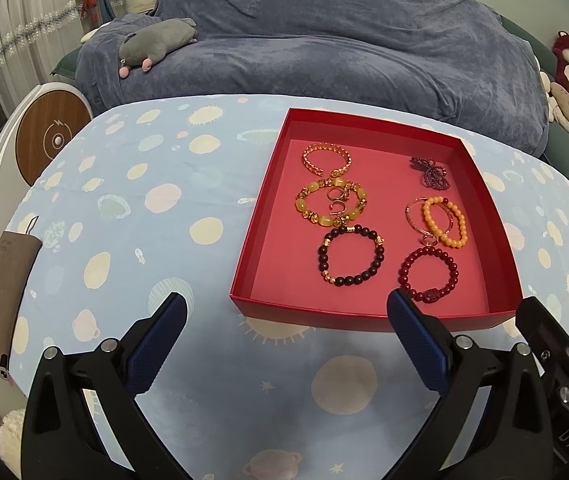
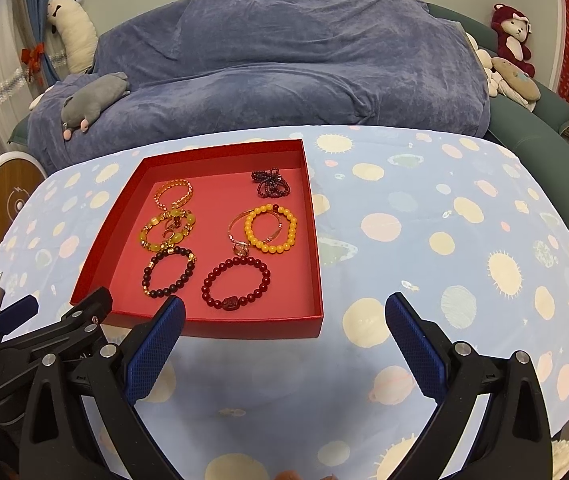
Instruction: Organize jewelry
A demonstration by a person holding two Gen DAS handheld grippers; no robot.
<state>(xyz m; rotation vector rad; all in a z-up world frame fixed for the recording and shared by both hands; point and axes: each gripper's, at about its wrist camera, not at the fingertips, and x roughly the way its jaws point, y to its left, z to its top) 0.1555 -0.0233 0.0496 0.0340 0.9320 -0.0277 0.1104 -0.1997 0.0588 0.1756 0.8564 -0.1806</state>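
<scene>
A sofa under a blue-grey throw (image 1: pixel 324 48) fills the background, with a grey plush toy (image 1: pixel 156 42) lying on its left end and a dark red plush monkey (image 2: pixel 512 36) propped at its right; in front of it stands the bench (image 2: pixel 444 240), covered in a pale blue cloth printed with planets and suns; a shallow red box (image 1: pixel 264 216) sits open on the cloth, and all the jewelry lies inside it. The left gripper (image 1: pixel 286 314) hangs just short of the box's near wall, its blue-padded fingers (image 1: pixel 164 340) spread wide and holding nothing; the right gripper (image 2: pixel 284 316) hovers beside it over the box's near right corner, fingers (image 2: pixel 416 344) likewise wide and empty. In the box, a dark beaded bracelet (image 1: pixel 350 256) and a dark red beaded bracelet (image 1: pixel 430 276) lie nearest the grippers; behind them sit a yellow-and-gold bead bracelet (image 1: pixel 330 208) ringed around some small rings (image 1: pixel 337 200), and an orange bead bracelet (image 1: pixel 444 222) overlapping a thin rose-gold bangle (image 1: pixel 420 220); farthest back are a gold chain bracelet (image 1: pixel 326 158) and a bunched string of tiny purple beads (image 1: pixel 430 172).
</scene>
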